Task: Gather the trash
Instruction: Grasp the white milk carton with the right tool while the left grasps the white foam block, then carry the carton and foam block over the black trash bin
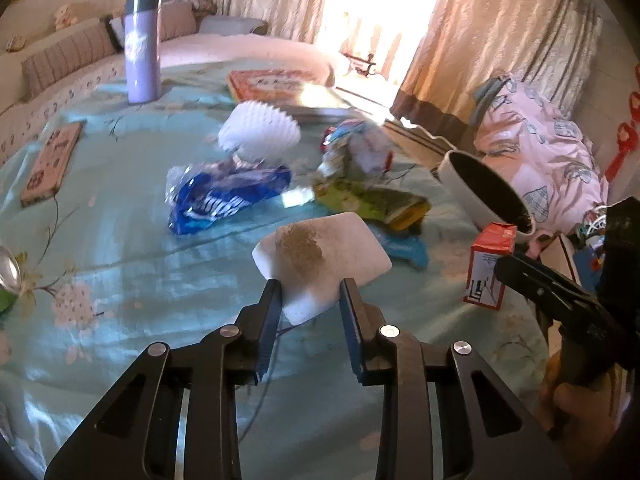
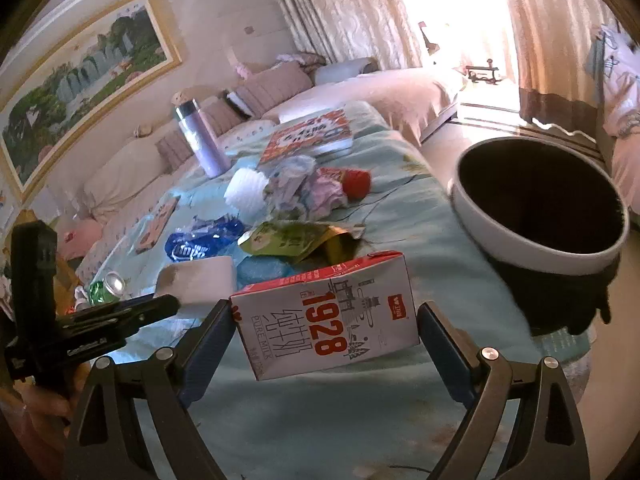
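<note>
my right gripper (image 2: 326,316) is clamped on the milk carton (image 2: 326,316), held off the table with its long axis across my fingers; the bin (image 2: 536,208) lies ahead and to the right, mouth tilted toward me, so the right arm is the nearer one. my left gripper (image 1: 310,292) pinches the stained white pad (image 1: 324,260) above the tablecloth (image 1: 120,248). wrappers (image 1: 224,196) lie beyond.

black claw (image 1: 310,286), blue pads (image 2: 210,330); silver screws
</note>
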